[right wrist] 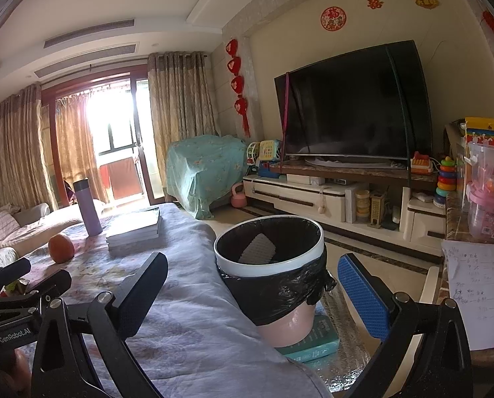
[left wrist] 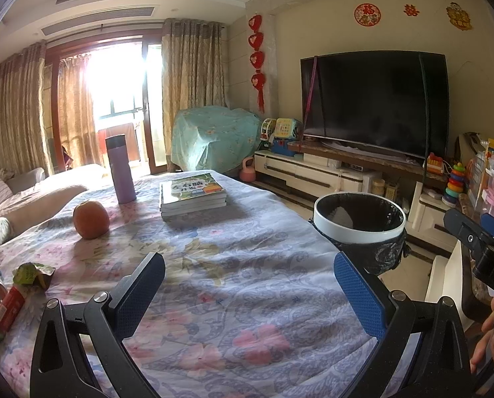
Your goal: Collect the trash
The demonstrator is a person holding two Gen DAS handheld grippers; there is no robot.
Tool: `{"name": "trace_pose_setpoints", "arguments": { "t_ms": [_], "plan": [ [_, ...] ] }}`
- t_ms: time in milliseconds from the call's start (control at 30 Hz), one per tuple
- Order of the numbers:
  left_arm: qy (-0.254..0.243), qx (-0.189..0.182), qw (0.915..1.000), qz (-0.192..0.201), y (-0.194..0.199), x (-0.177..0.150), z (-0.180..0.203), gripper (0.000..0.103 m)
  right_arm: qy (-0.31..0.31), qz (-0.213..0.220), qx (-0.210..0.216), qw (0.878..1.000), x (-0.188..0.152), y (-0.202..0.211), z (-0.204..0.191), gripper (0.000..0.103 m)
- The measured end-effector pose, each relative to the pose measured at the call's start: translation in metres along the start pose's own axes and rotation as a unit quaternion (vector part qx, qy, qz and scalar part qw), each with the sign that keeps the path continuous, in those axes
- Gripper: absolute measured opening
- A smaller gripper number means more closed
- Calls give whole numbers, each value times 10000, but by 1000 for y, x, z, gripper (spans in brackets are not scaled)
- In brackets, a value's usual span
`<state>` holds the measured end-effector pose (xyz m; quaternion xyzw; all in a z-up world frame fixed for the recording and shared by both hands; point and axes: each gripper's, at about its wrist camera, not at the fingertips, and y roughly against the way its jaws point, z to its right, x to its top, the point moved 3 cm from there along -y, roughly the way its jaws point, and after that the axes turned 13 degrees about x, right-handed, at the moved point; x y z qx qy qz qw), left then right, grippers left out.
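Crumpled wrappers [left wrist: 31,277] and red snack packets [left wrist: 4,305] lie at the table's near left edge. A pink bin with a white rim and black liner [left wrist: 360,222] stands off the table's right edge; it also shows in the right wrist view [right wrist: 273,265], with a white scrap inside. My left gripper [left wrist: 250,288] is open and empty above the floral tablecloth [left wrist: 247,265], right of the wrappers. My right gripper [right wrist: 253,292] is open and empty, with the bin between its fingers in view.
An orange [left wrist: 91,219], a purple flask [left wrist: 121,169] and a stack of books [left wrist: 192,194] sit further back on the table. A TV [left wrist: 376,102] on a cabinet stands at the right. A side counter with papers [right wrist: 476,285] is at the right.
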<state>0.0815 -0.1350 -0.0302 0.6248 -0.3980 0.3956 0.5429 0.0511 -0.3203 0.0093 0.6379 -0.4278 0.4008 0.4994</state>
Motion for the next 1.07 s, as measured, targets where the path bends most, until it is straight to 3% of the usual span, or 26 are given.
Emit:
{"name": "trace_pose_setpoints", "arguments": {
  "t_ms": [1067],
  "plan": [
    [139,-22,9998,-122,-13,3,-12,102,-59,-295,185,9994,-1,-21,-10,103]
  ]
}}
